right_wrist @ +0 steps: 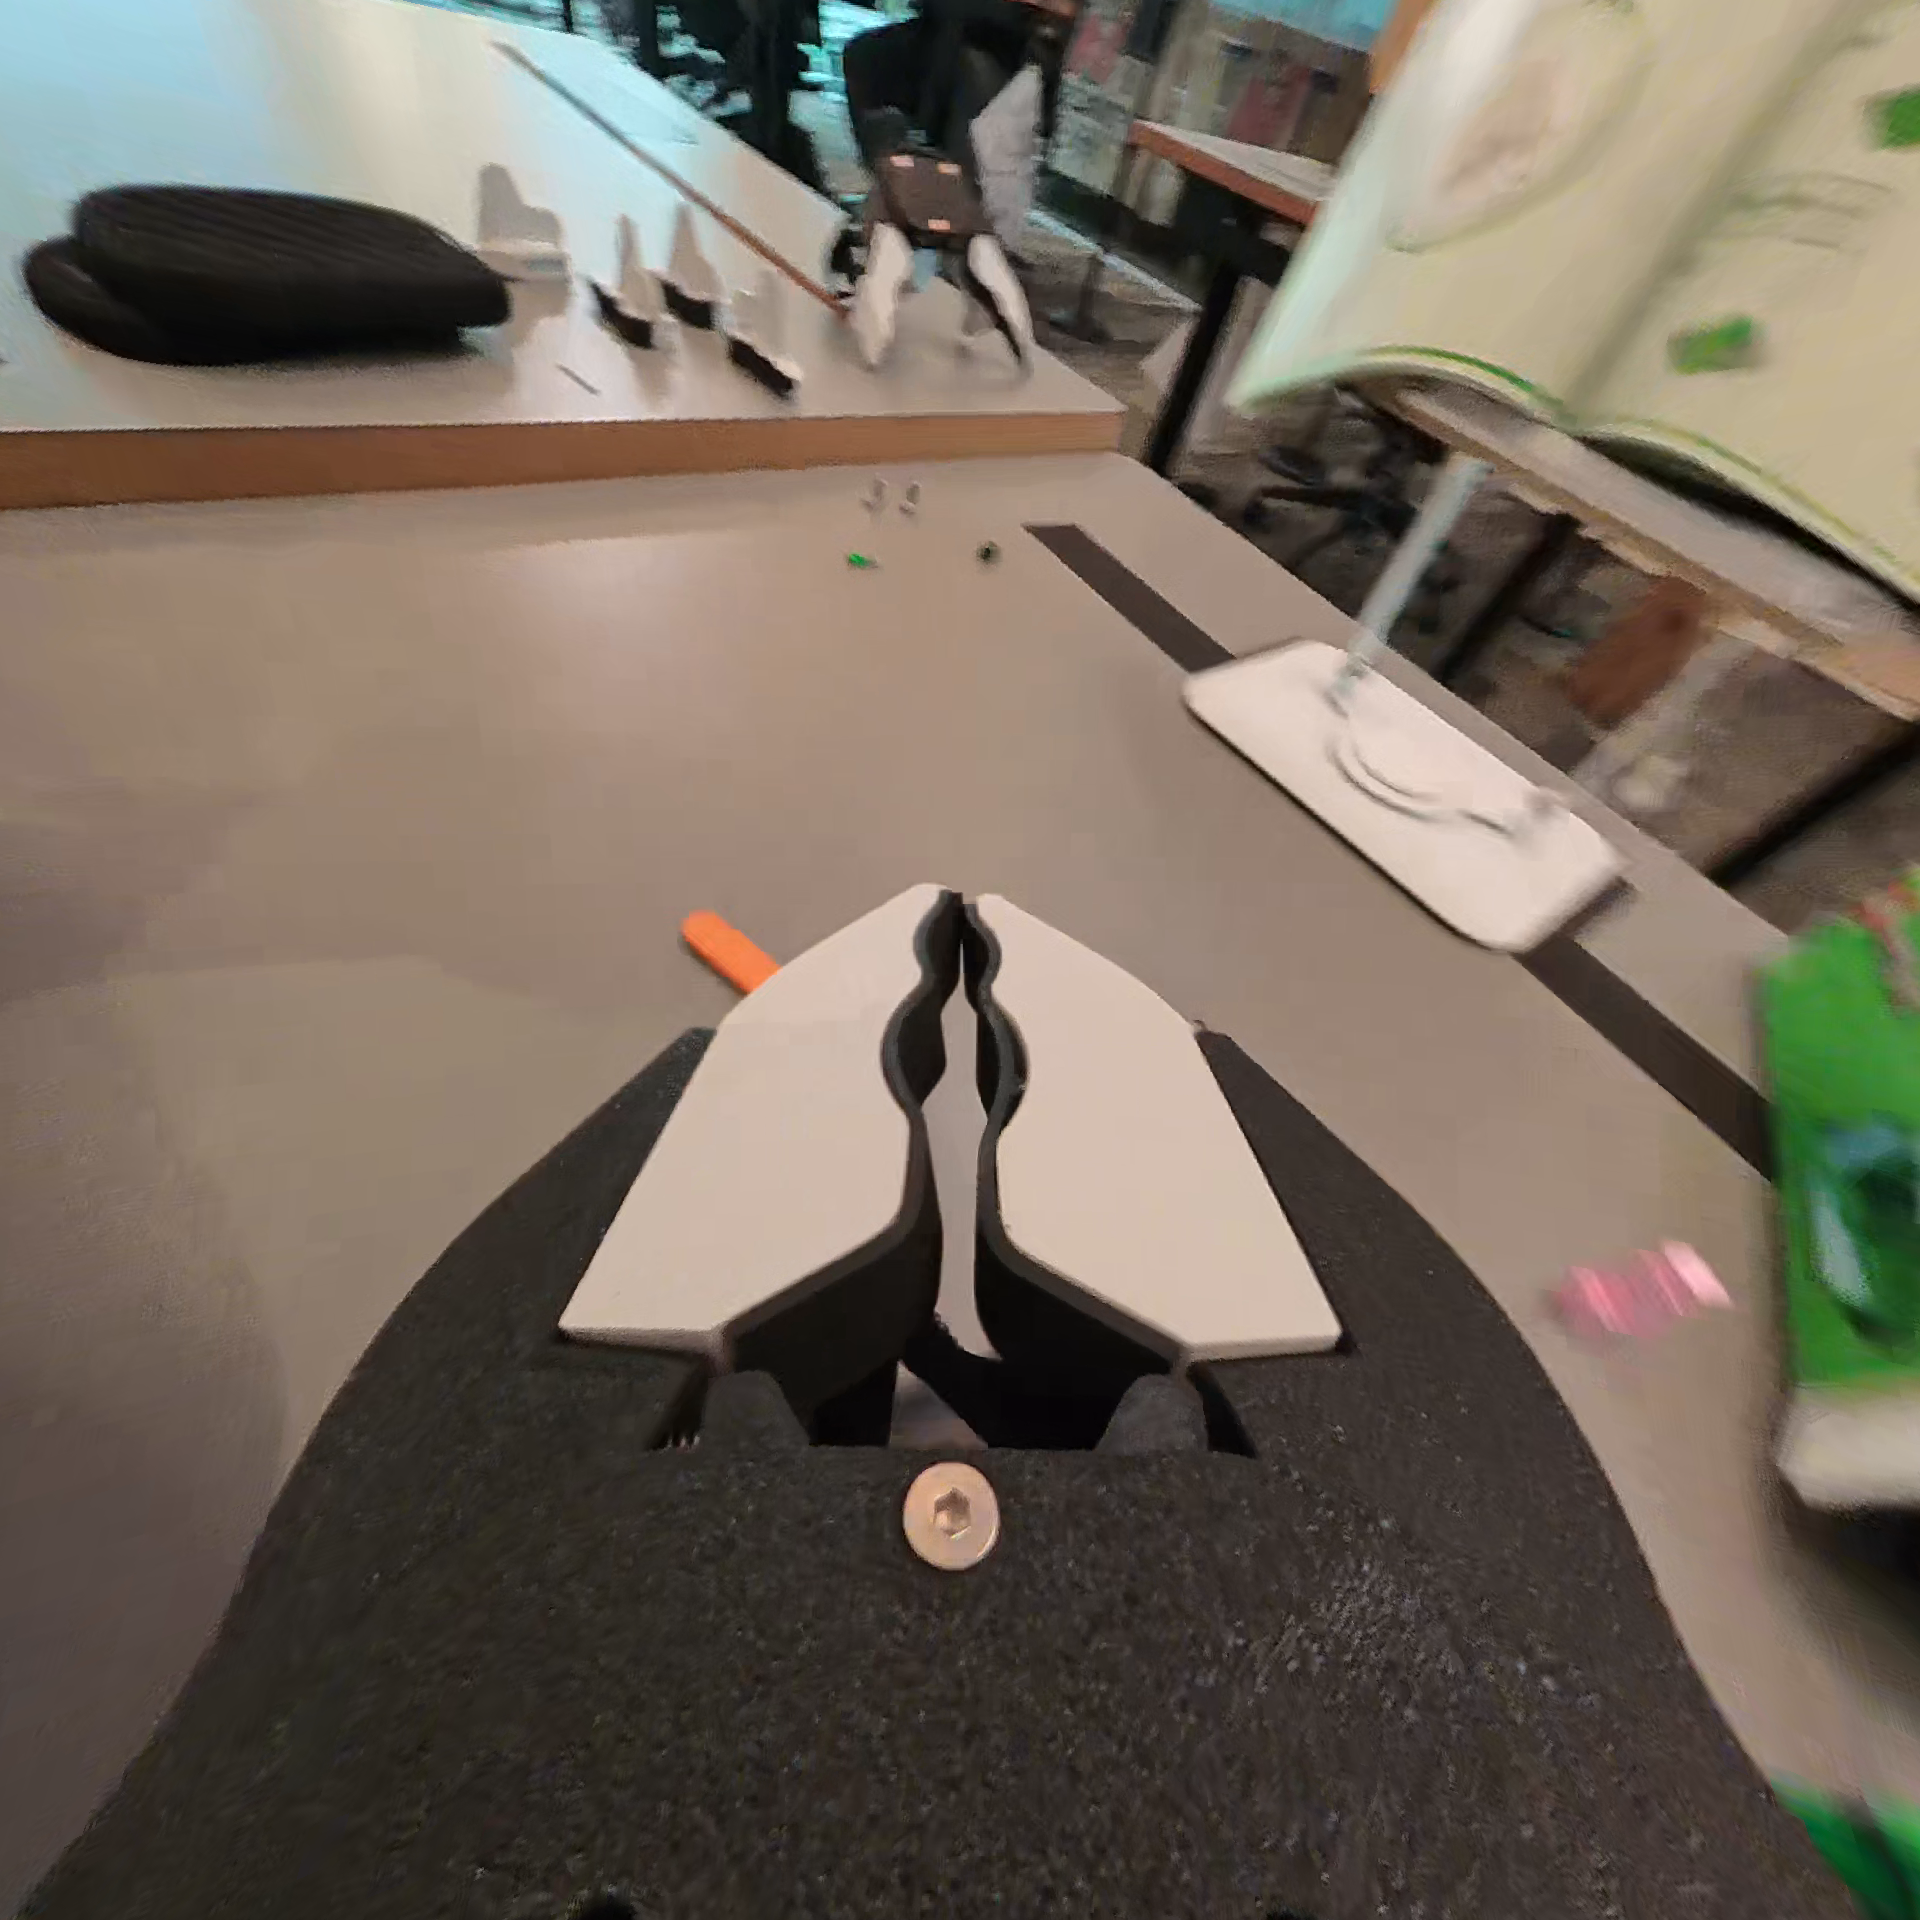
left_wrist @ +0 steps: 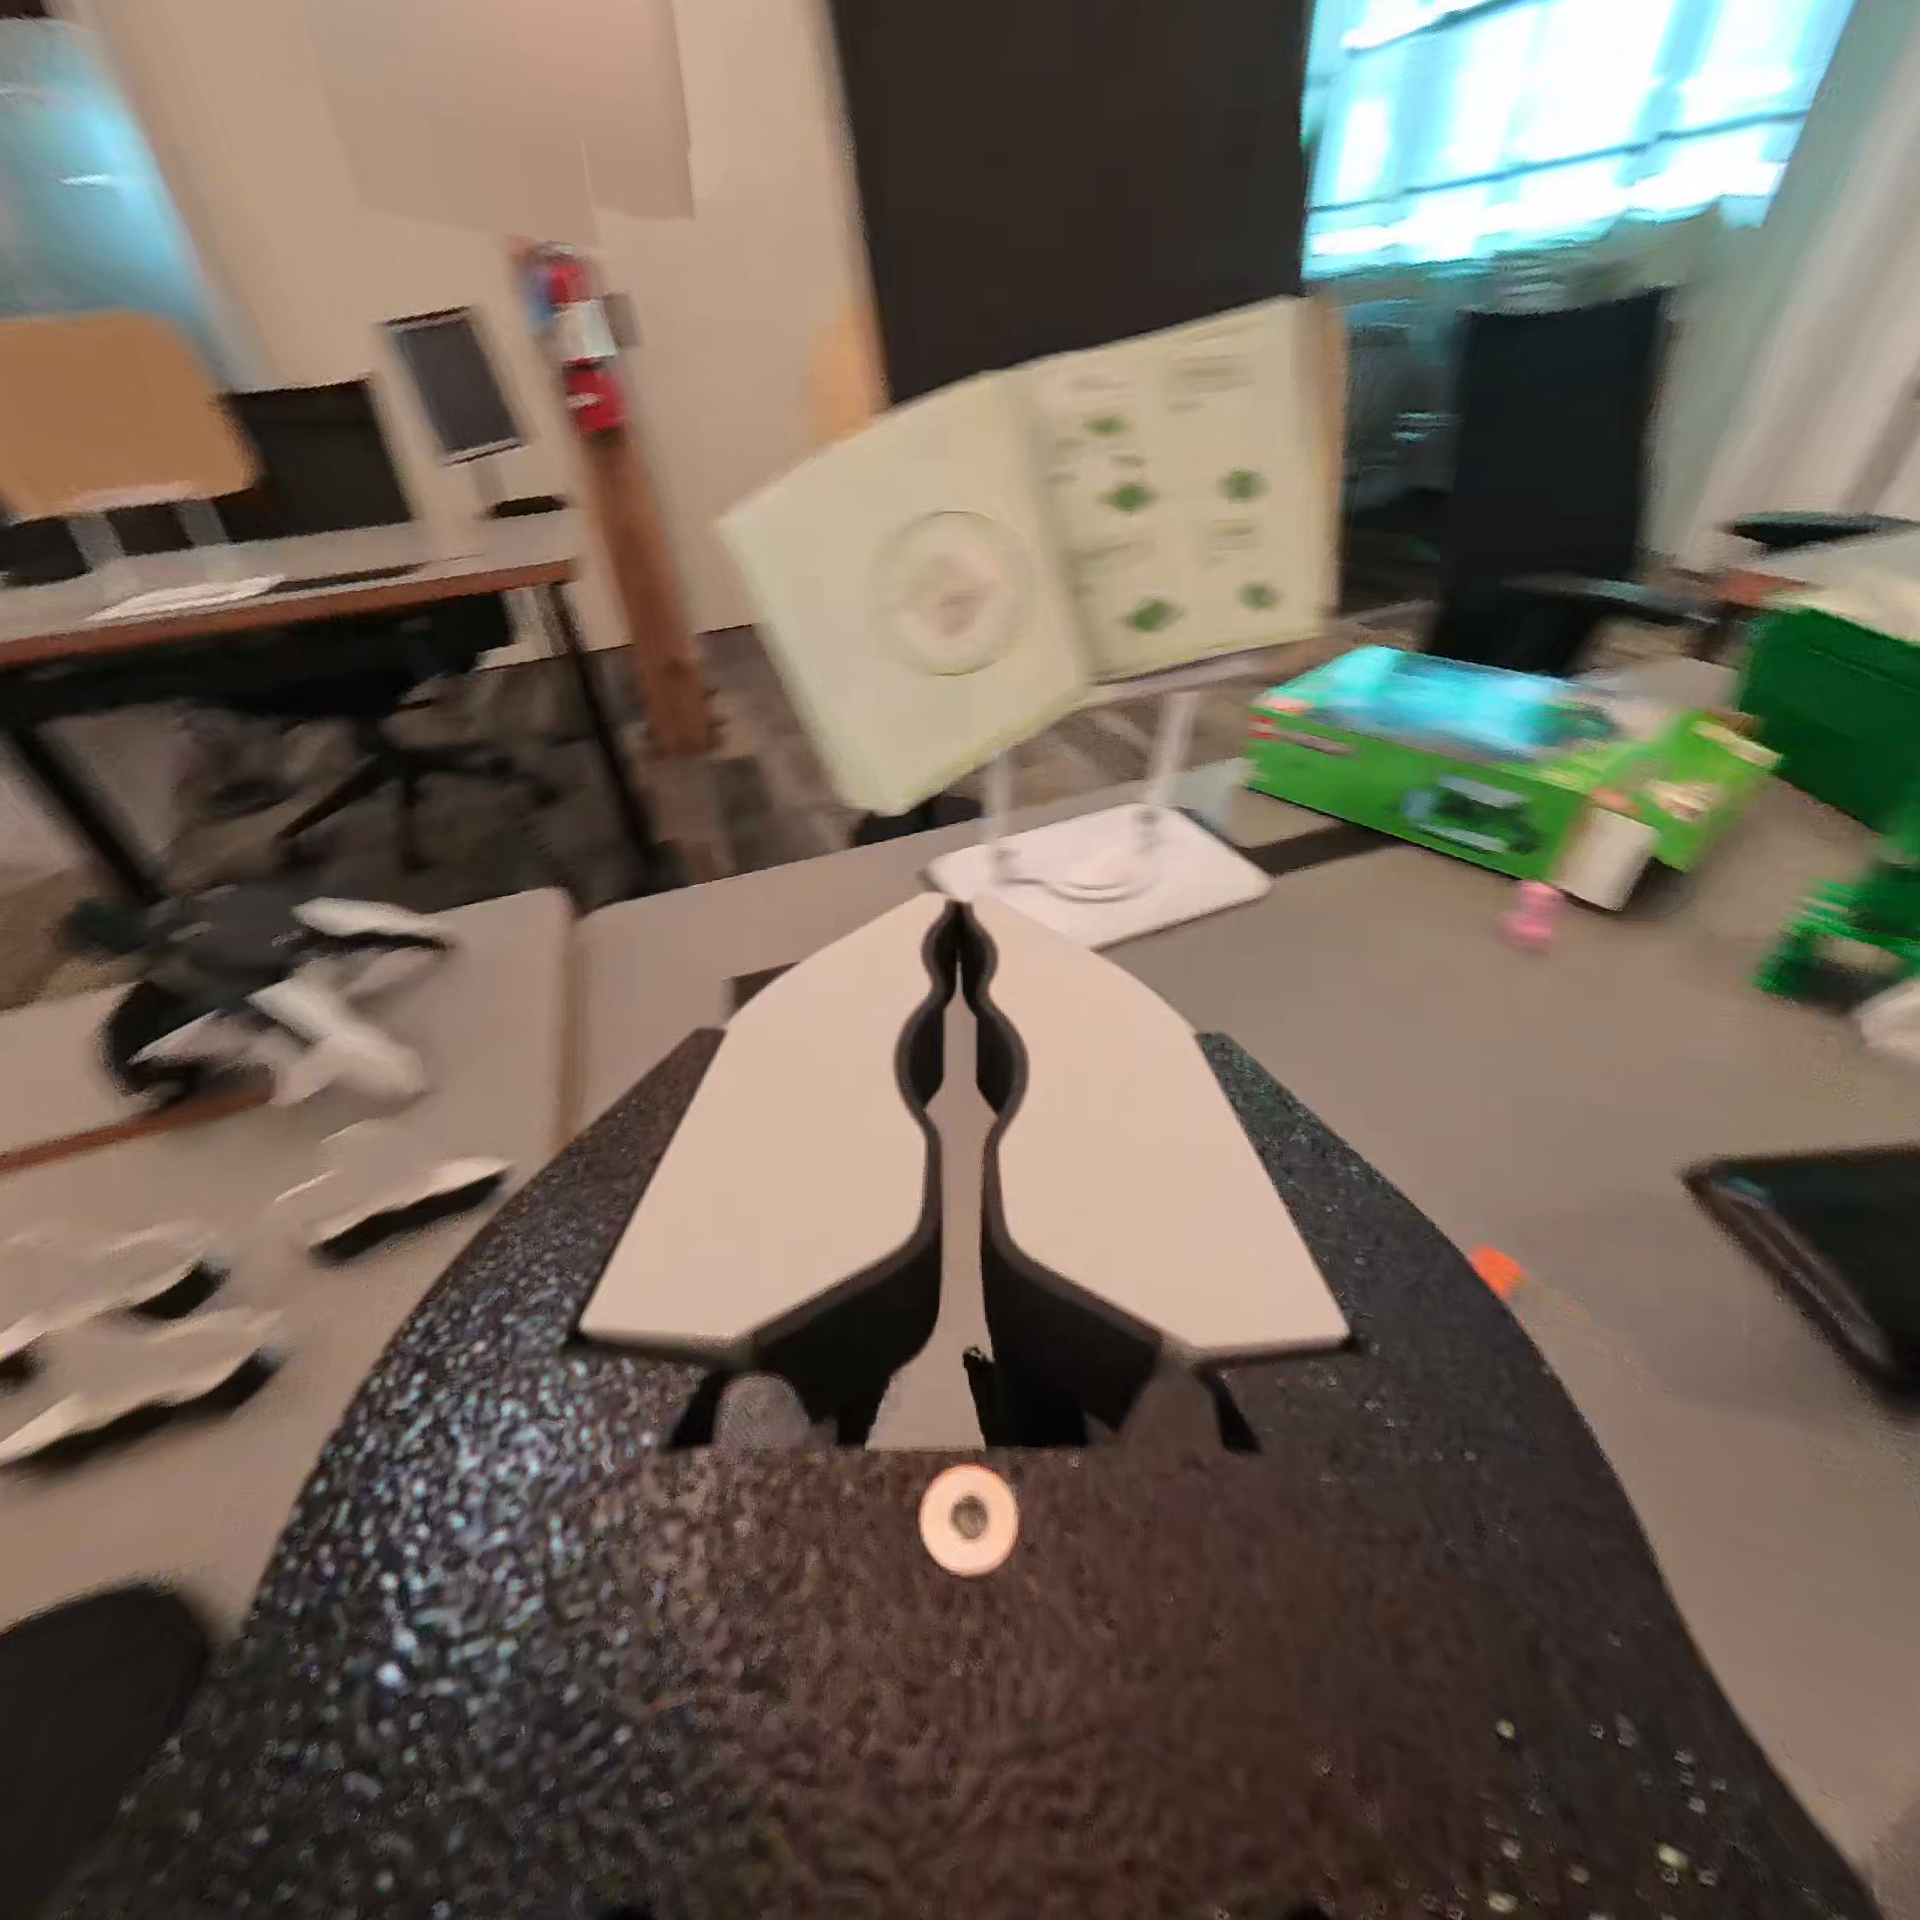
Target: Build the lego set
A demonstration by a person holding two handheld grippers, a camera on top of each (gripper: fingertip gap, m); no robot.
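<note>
- Grey surface (right_wrist: 520, 727) fills both views.
- Open instruction booklet (left_wrist: 1039, 551) on a white stand, centre of the left view.
- Green lego box (left_wrist: 1496, 769) at right, on the surface.
- Left gripper (left_wrist: 958, 920) and right gripper (right_wrist: 958, 906): fingers closed together, empty.
- Orange piece (right_wrist: 727, 948) just left of the right fingers.

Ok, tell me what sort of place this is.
Probably an office or lab workspace, not a home. Grey worktables stand in rows, a desk carries a monitor, and a fire extinguisher hangs on a post. An instruction booklet on a stand and a green box suggest a set-up building station.
</note>
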